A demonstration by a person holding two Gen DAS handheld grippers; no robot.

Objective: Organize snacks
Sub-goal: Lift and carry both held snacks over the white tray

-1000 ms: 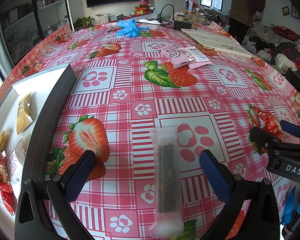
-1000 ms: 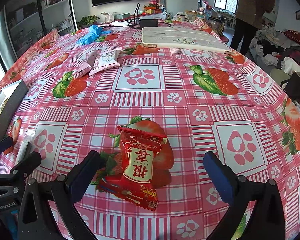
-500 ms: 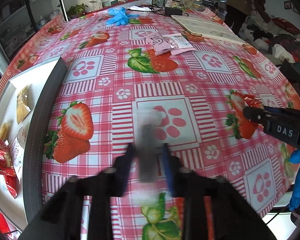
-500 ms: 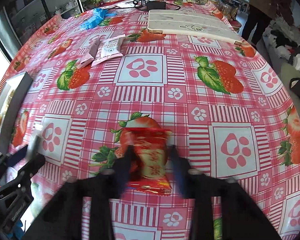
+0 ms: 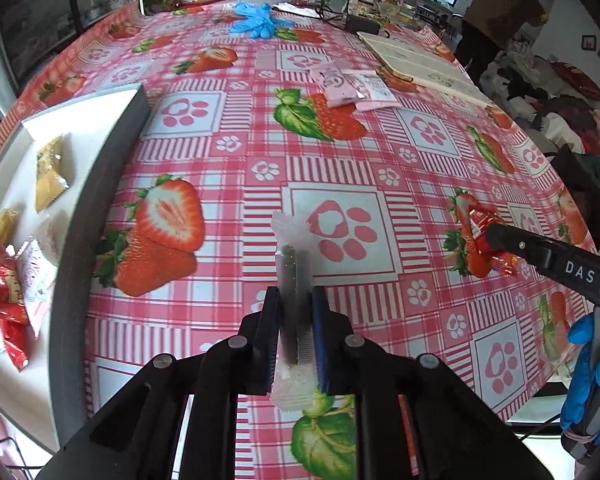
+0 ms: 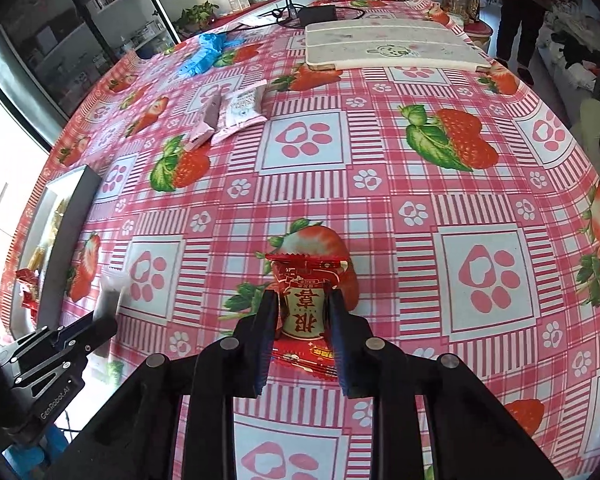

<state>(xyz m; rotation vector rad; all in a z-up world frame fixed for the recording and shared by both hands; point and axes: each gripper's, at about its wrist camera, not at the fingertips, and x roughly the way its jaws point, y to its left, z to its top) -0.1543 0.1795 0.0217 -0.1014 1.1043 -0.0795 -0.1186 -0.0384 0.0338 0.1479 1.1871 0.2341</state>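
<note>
My left gripper [image 5: 295, 298] is shut on a clear-wrapped dark snack bar [image 5: 294, 268] and holds it just above the strawberry tablecloth. My right gripper [image 6: 302, 304] is shut on a red and gold snack packet [image 6: 304, 300], which also shows in the left wrist view [image 5: 476, 240]. A white tray with a dark rim [image 5: 100, 184] lies at the left and holds several snacks: yellow packets [image 5: 50, 174] and red packets [image 5: 4, 280]. Two pink packets [image 5: 350, 84] lie farther back on the table; they also show in the right wrist view [image 6: 232, 114].
Blue gloves [image 5: 256, 20] and a white board [image 6: 388, 46] lie at the far side of the table. A person [image 5: 496, 12] stands beyond the far right corner. The table edge runs close below both grippers. The left gripper shows in the right wrist view [image 6: 60, 344].
Both grippers were open around their snacks a second ago. Both have closed on them and lifted slightly, so the table looks farther below.
</note>
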